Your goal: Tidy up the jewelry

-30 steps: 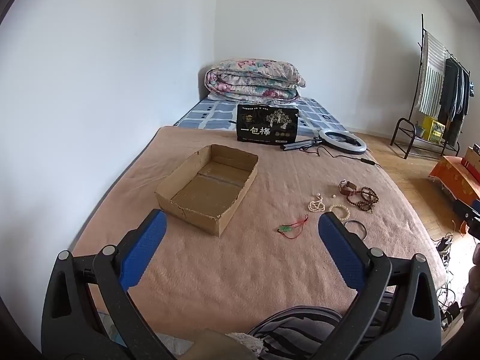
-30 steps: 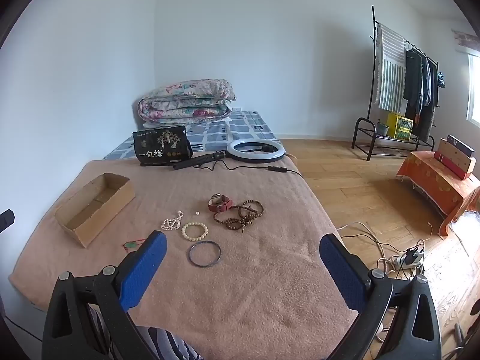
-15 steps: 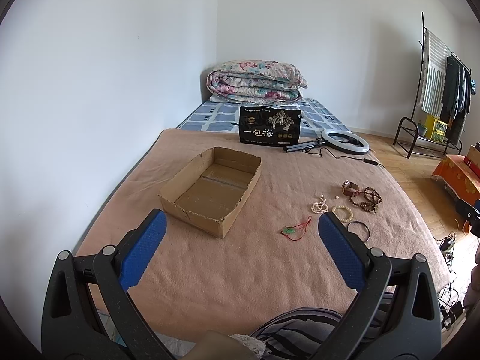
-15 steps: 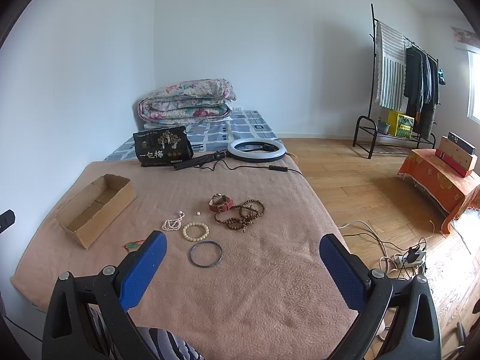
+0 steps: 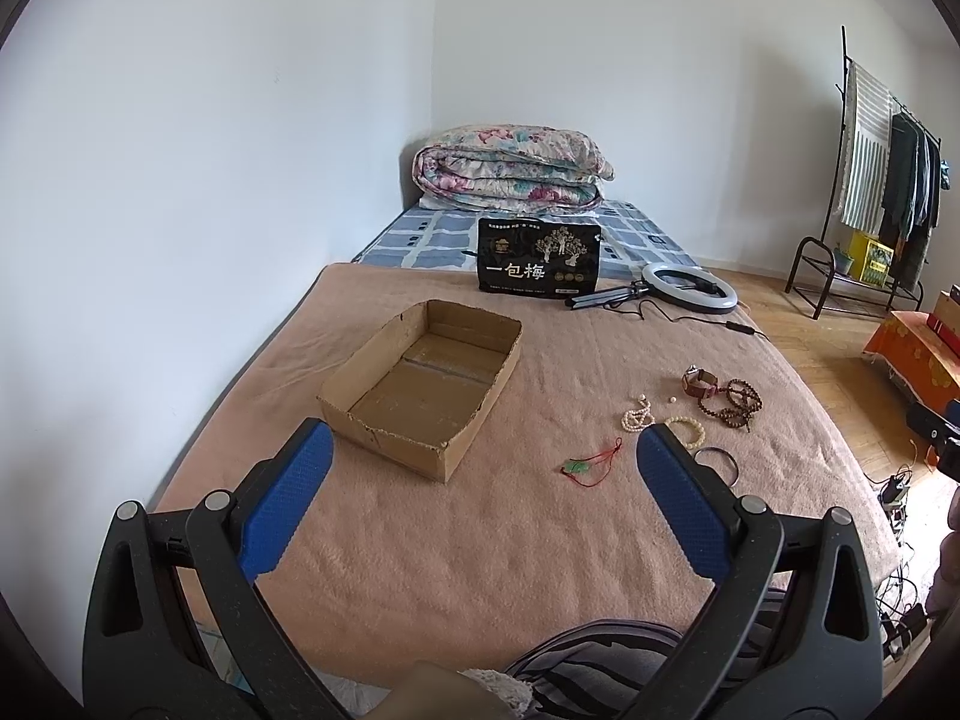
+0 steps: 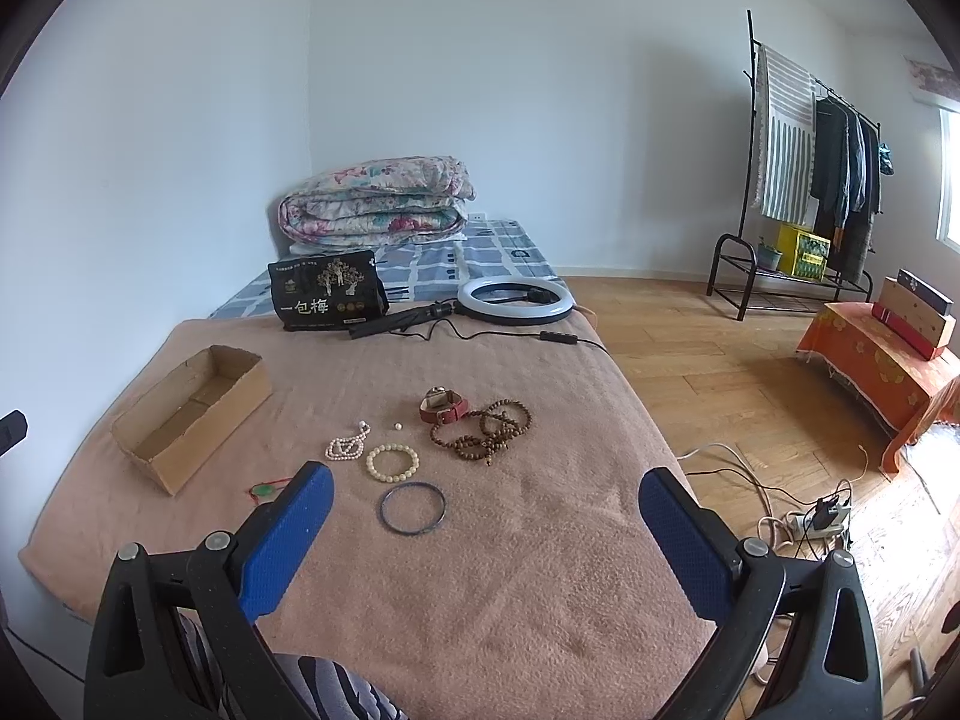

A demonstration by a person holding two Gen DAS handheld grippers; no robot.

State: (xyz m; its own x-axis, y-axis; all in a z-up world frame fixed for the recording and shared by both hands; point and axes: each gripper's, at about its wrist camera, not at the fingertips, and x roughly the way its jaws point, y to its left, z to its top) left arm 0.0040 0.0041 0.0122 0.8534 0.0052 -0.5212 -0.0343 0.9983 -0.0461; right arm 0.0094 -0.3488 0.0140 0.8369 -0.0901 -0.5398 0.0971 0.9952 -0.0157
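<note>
i see a bed with a soft brown blanket (image 6: 480, 600) in a room with white walls and a wood floor (image 6: 690, 360). ahead of my left gripper (image 5: 483, 456), a bit to its left, sits a cardboard box (image 5: 420, 384). it is open on top and i see only its bare bottom inside.

the jewelry lies on the blanket, not in the box. ahead of my right gripper (image 6: 486, 492) is a dark bangle (image 6: 413, 507), close in front. past it are a pale bead bracelet (image 6: 392, 461) and a white pearl string (image 6: 348, 447). farther on are a red watch (image 6: 443, 407) and brown wooden beads (image 6: 489, 433), touching each other. a green charm on a red cord (image 5: 588, 463) lies just ahead of my left gripper, between its fingers in that view.

at the far end are a black bag (image 5: 539, 263), a ring light (image 6: 516, 299) and a folded quilt (image 5: 510, 171).

both grippers are spread wide and hold nothing.

the right view shows a clothes rack (image 6: 804, 168), an orange covered table (image 6: 876, 360) and plugs on the floor (image 6: 825, 516). the left view shows the inside of the box best.
</note>
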